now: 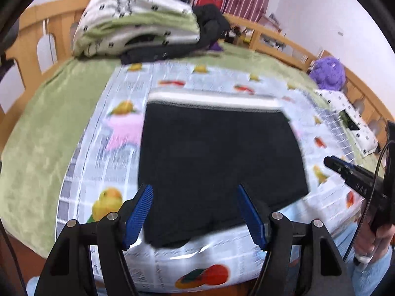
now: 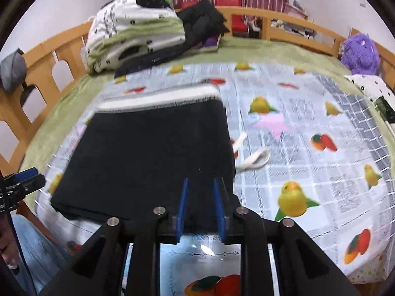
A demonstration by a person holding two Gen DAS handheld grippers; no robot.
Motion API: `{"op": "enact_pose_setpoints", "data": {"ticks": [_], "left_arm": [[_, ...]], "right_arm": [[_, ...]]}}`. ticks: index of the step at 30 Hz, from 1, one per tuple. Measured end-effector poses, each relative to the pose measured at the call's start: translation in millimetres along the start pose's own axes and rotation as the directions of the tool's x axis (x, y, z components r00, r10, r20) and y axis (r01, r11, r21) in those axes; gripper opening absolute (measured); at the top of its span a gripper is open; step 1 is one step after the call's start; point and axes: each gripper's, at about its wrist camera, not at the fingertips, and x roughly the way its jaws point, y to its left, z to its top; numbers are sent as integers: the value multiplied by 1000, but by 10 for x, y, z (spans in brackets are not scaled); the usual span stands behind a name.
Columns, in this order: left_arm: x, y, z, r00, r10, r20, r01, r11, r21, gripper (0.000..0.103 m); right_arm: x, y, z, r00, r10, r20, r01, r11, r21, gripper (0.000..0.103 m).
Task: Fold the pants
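Folded black pants [image 1: 217,162] lie on the fruit-print sheet [image 2: 308,133] — left claw [image 1: 195,217] spread, right claw [image 2: 201,209] narrowly parted, both empty.

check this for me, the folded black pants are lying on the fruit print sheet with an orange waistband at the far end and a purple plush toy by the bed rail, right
One thing is off: the waistband is white, not orange, as the right wrist view shows. The rest holds: the folded black pants lie on the fruit print sheet, waistband at the far end, and a purple plush toy sits by the bed rail.
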Motion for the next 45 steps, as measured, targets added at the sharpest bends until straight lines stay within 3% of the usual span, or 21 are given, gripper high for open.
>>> {"op": "enact_pose_setpoints", "data": {"ticks": [7, 9, 14, 15, 20, 45], "left_arm": [[-463, -431, 110, 995, 64, 75, -67, 997, 35, 72], [-561, -500, 103, 991, 83, 109, -88, 995, 43, 78], [-715, -587, 69, 985, 116, 130, -123, 991, 47, 85], [-736, -591, 47, 986, 114, 126, -120, 992, 47, 88], [-848, -640, -66, 985, 117, 129, -125, 991, 53, 89], [-1009, -628, -168, 974, 169, 153, -176, 984, 35, 89]], "right_arm": [[-558, 87, 205, 996, -61, 70, 61, 998, 5, 40], [-701, 88, 159, 993, -77, 95, 76, 997, 18, 63], [-963, 58, 4, 988, -68, 139, 62, 997, 43, 86], [-1000, 65, -34, 987, -78, 142, 73, 997, 40, 86], [-1136, 118, -164, 984, -108, 138, 106, 994, 23, 86], [-1245, 208, -215, 987, -87, 134, 85, 996, 18, 86]]}}
